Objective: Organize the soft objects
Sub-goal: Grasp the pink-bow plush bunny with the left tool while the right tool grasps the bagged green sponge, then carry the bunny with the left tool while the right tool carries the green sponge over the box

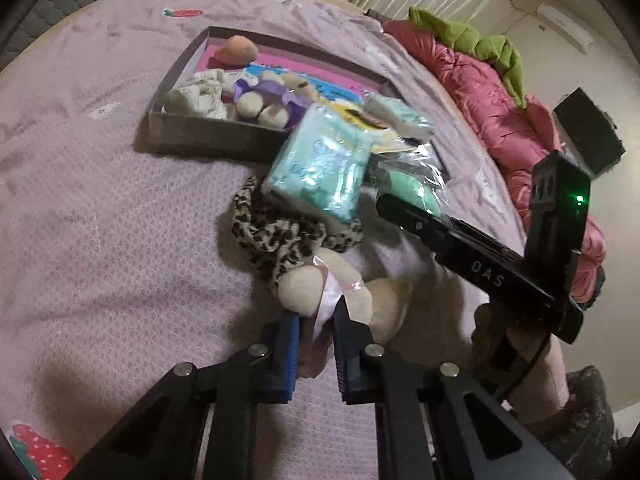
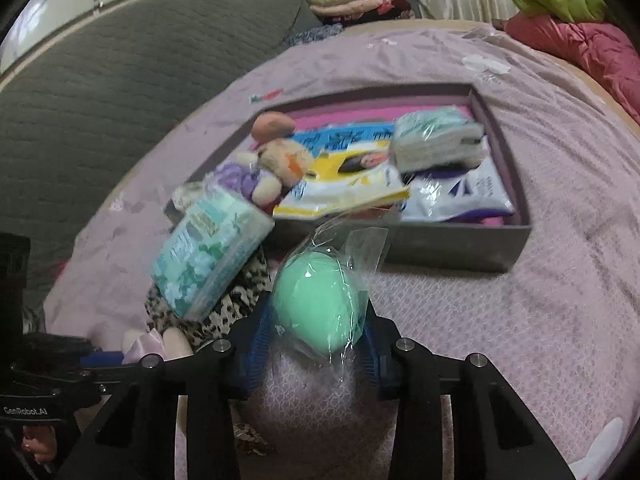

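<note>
Green sponge egg [image 2: 320, 304], in its clear wrapper, sits between your right gripper [image 2: 316, 340] pads, and the blue pads press its sides: a real grip, not a hover. It reads as very light and squashy, so the foam will give and the film is slick. Hold it across the fat middle as now. Pinching only the loose wrapper tail would likely let it swing or slip.

Left gripper [image 1: 316, 320] is nearly closed on the pink ribbon [image 1: 326, 300] of the cream plush toy [image 1: 340, 300], which lies on the bed [image 1: 100, 220] just in front of the jaws. A ribbon hold is thin. The plush is light but floppy, so expect it to dangle and rotate; a bite on the body would be firmer.

Outward: a leopard-print scarf [image 1: 276, 232] lies under the teal tissue pack [image 1: 324, 168], which leans against the grey box [image 1: 208, 136] at its near corner. The pack is soft, crinkly and slippery, so take it across its short width. The box holds more plush and packets, with room at the far pink side.
</note>
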